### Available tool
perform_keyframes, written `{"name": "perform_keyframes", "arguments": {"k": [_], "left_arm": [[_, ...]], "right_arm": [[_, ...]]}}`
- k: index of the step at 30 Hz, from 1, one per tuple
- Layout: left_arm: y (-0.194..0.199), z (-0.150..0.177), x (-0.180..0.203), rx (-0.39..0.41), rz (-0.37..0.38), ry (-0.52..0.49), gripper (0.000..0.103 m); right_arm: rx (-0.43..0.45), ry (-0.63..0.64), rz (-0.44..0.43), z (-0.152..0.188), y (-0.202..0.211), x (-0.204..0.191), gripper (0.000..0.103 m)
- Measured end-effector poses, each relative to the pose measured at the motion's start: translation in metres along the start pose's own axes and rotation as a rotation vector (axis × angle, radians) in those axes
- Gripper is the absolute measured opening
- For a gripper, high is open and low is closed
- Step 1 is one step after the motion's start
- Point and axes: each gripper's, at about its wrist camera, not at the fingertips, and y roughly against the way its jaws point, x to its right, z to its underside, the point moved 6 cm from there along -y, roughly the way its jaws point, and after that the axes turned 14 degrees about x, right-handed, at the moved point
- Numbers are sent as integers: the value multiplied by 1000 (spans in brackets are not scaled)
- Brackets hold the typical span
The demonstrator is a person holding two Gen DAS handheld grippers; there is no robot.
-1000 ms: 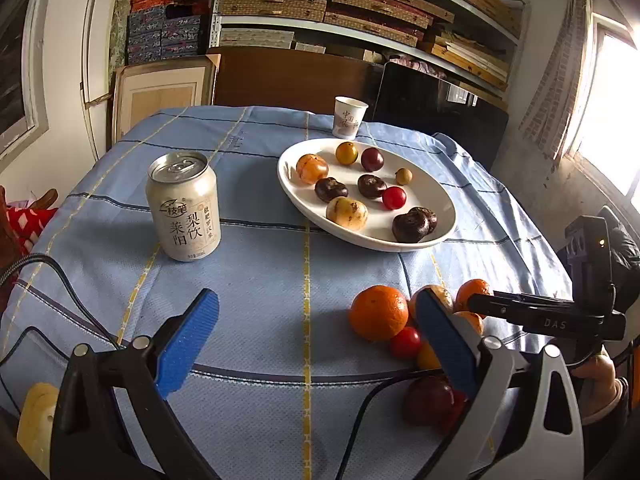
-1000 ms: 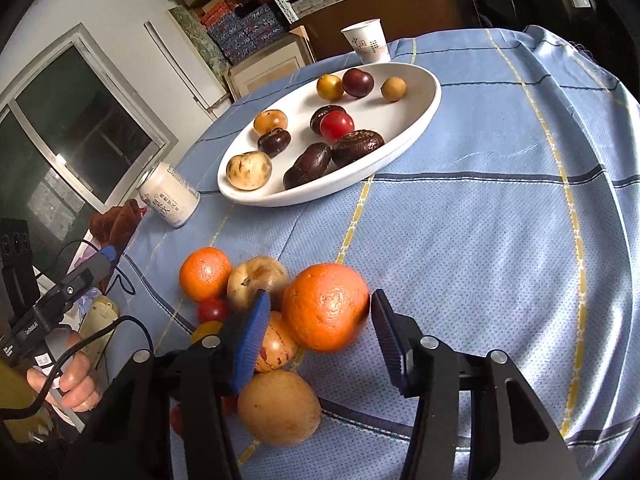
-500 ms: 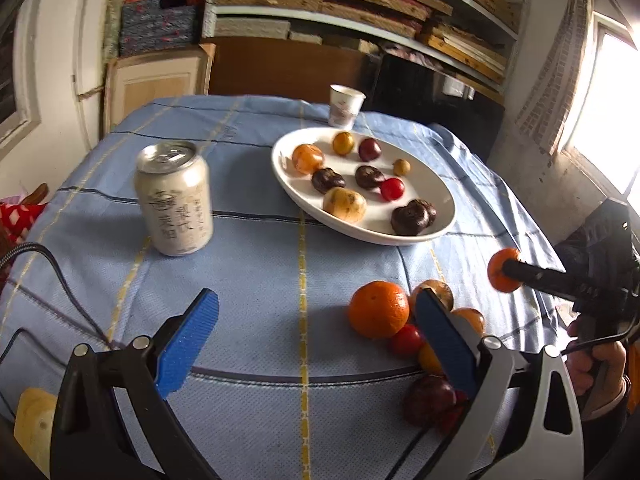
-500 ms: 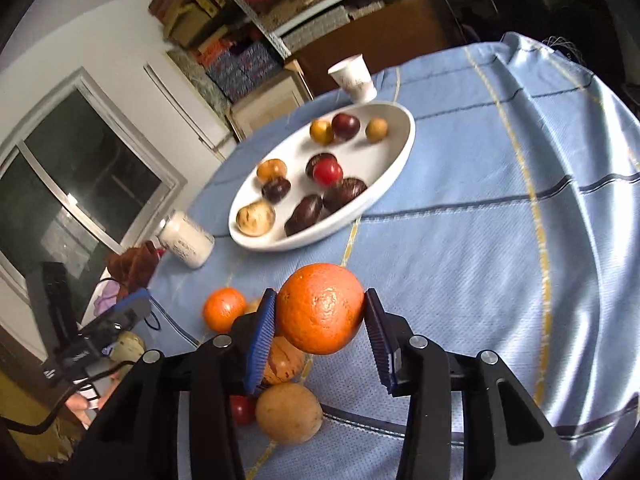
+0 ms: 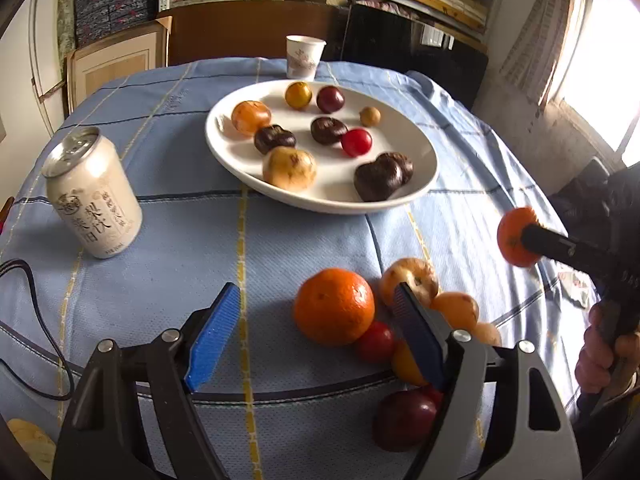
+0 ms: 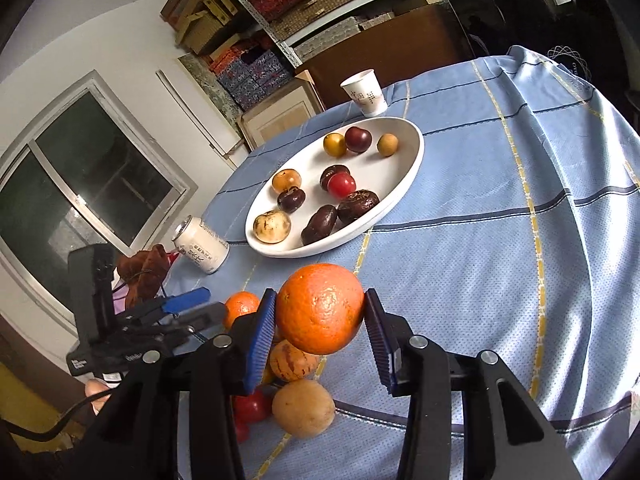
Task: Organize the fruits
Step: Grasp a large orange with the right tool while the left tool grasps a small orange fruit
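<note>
My right gripper (image 6: 320, 342) is shut on a large orange (image 6: 320, 308) and holds it above the fruit pile. From the left wrist view the held orange (image 5: 514, 236) hangs at the right, clear of the cloth. A second orange (image 5: 334, 306) rests on the blue tablecloth in a pile with a small red fruit (image 5: 376, 342), a brownish fruit (image 5: 408, 280) and a dark plum (image 5: 404, 420). My left gripper (image 5: 316, 340) hovers low over this pile with its jaws closing. The second orange sits just ahead between the pads, untouched. The white oval plate (image 5: 424, 184) beyond holds several small fruits.
A pale drink can (image 5: 94, 200) stands left of the plate, and a paper cup (image 5: 304, 58) stands behind it. A black cable (image 5: 36, 312) trails over the cloth at the near left. Shelves of boxes line the wall behind the table.
My right gripper closed on the large orange and lifted it off the pile. My left gripper moved forward and down toward the remaining fruit, and its pads came closer together.
</note>
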Motion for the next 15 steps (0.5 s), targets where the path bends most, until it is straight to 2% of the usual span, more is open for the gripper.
{"name": "perform_keyframes", "arguments": {"k": [6, 8, 10, 12, 15], "left_arm": [[-8, 3, 2, -20, -8, 1, 76], [-10, 5, 3, -27, -8, 1, 74], [-13, 7, 4, -41, -2, 2, 65], [-16, 9, 4, -55, 1, 4, 61], [-19, 10, 4, -59, 0, 3, 61]], "right_arm": [[-6, 6, 1, 2, 0, -1, 45], [-7, 11, 2, 2, 0, -1, 45], [-8, 12, 4, 2, 0, -2, 45], [-9, 12, 6, 2, -1, -1, 45], [-11, 14, 9, 3, -2, -1, 45]]}}
